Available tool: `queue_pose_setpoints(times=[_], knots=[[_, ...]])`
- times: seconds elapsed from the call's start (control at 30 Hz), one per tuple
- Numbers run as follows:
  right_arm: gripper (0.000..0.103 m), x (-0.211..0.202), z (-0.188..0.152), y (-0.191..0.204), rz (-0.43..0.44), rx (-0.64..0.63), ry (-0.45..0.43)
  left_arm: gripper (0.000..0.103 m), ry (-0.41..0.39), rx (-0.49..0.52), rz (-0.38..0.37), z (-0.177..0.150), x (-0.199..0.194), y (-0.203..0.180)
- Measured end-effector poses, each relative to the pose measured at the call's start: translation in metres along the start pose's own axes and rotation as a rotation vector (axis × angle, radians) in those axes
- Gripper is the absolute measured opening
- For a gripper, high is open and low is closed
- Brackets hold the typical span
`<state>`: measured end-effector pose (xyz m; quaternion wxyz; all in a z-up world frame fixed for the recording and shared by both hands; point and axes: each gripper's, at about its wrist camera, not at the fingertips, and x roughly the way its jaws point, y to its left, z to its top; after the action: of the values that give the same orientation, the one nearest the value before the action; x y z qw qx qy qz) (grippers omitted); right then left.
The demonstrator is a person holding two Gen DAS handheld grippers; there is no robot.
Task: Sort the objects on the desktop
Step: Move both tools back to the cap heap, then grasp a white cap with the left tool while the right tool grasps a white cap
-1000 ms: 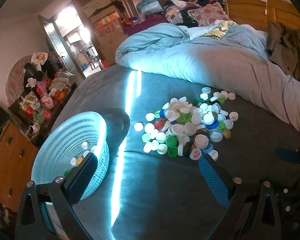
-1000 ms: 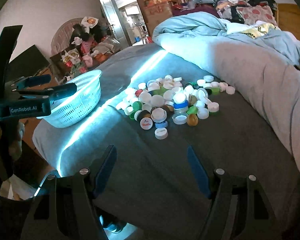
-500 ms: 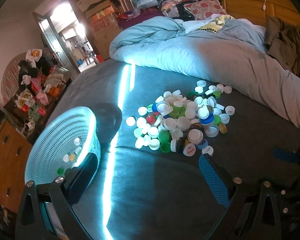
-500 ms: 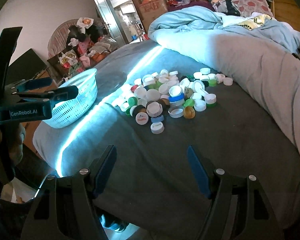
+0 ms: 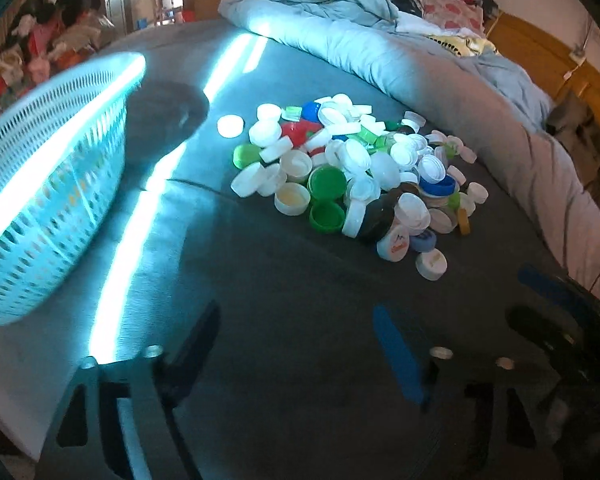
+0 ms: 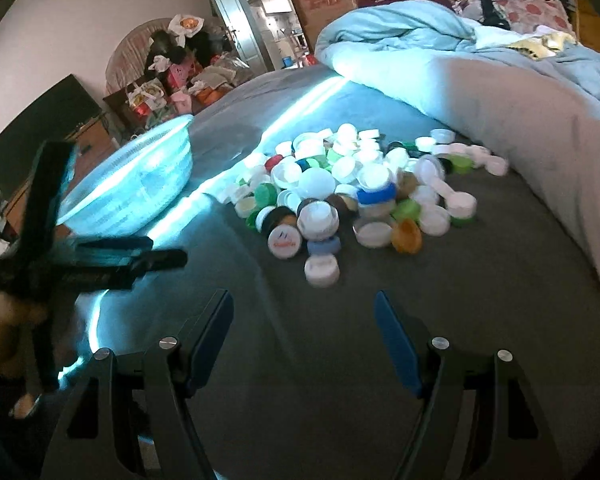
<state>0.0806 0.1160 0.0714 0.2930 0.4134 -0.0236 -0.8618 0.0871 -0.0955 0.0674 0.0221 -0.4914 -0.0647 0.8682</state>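
A pile of plastic bottle caps, mostly white with green, blue, red and brown ones, lies on the grey bed sheet; it also shows in the right wrist view. A light blue mesh basket stands left of the pile, also seen in the right wrist view. My left gripper is open and empty, low over the sheet in front of the pile. My right gripper is open and empty, just short of the nearest white cap. The left gripper appears from the side in the right wrist view.
A bunched light blue duvet lies behind and right of the pile. The bed edge is at the lower left. A cluttered shelf and a doorway stand beyond the bed. A bright strip of light crosses the sheet.
Both grippers have moved forward and lower toward the cap pile, which looks larger now. The left gripper has swung right, so the basket sits further to its left. Both stay open.
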Motion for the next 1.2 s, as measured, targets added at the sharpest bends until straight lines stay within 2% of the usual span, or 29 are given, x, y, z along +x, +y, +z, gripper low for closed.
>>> queue_pose_setpoints(times=[0.1,0.23,0.3,0.4,0.47,0.57,0.63,0.7,0.77,0.83,0.87,0.9,0.97,1.0,1.03,1.07,1.13,1.2], knots=[[0.059,0.035,0.01,0.001,-0.035,-0.05,0.031,0.075,0.007,-0.022,-0.017,-0.002,0.005,0.009],[0.056,0.066,0.013,0.0,-0.091,-0.094,0.065,0.075,-0.006,-0.009,-0.032,-0.004,0.007,0.011],[0.042,0.076,0.008,-0.002,-0.118,-0.114,0.1,0.075,-0.009,-0.01,-0.046,-0.003,0.009,0.013],[0.026,0.069,0.002,-0.007,-0.124,-0.118,0.088,0.075,-0.02,-0.01,-0.064,0.001,0.016,0.015],[0.026,0.056,-0.002,-0.011,-0.113,-0.099,0.067,0.073,-0.031,-0.017,-0.072,0.006,0.022,0.018],[0.026,0.032,-0.016,-0.021,-0.077,-0.058,0.043,0.059,-0.049,-0.03,-0.071,0.02,0.034,0.025],[0.026,0.022,-0.026,-0.027,-0.072,-0.041,0.048,0.057,-0.056,-0.095,-0.11,0.034,0.045,0.035],[0.026,0.021,-0.033,-0.034,-0.067,-0.029,0.053,0.057,-0.067,-0.156,-0.135,0.045,0.05,0.041],[0.026,0.019,-0.034,-0.036,-0.058,-0.023,0.048,0.057,-0.091,-0.197,-0.129,0.056,0.055,0.044],[0.026,0.019,-0.031,-0.037,-0.049,-0.012,0.044,0.061,-0.118,-0.215,-0.109,0.066,0.059,0.045],[0.026,0.02,-0.031,-0.039,-0.045,-0.008,0.042,0.068,-0.124,-0.216,-0.099,0.072,0.064,0.045],[0.026,0.021,-0.031,-0.039,-0.044,-0.007,0.04,0.073,-0.113,-0.213,-0.101,0.076,0.07,0.045],[0.026,0.022,-0.032,-0.039,-0.041,-0.006,0.038,0.072,-0.065,-0.169,-0.157,0.078,0.082,0.04],[0.026,0.02,-0.033,-0.04,-0.039,-0.005,0.036,0.067,-0.026,-0.071,-0.214,0.076,0.085,0.026],[0.026,0.018,-0.033,-0.04,-0.039,-0.004,0.035,0.06,-0.006,-0.001,-0.236,0.072,0.082,0.015],[0.026,0.017,-0.034,-0.04,-0.04,-0.001,0.033,0.045,0.01,0.05,-0.29,0.066,0.076,0.006],[0.026,0.012,-0.037,-0.044,-0.043,0.011,0.025,0.045,0.0,0.064,-0.367,0.054,0.059,0.003],[0.026,0.008,-0.041,-0.048,-0.04,0.027,0.016,0.044,-0.018,0.024,-0.359,0.044,0.049,0.011]])
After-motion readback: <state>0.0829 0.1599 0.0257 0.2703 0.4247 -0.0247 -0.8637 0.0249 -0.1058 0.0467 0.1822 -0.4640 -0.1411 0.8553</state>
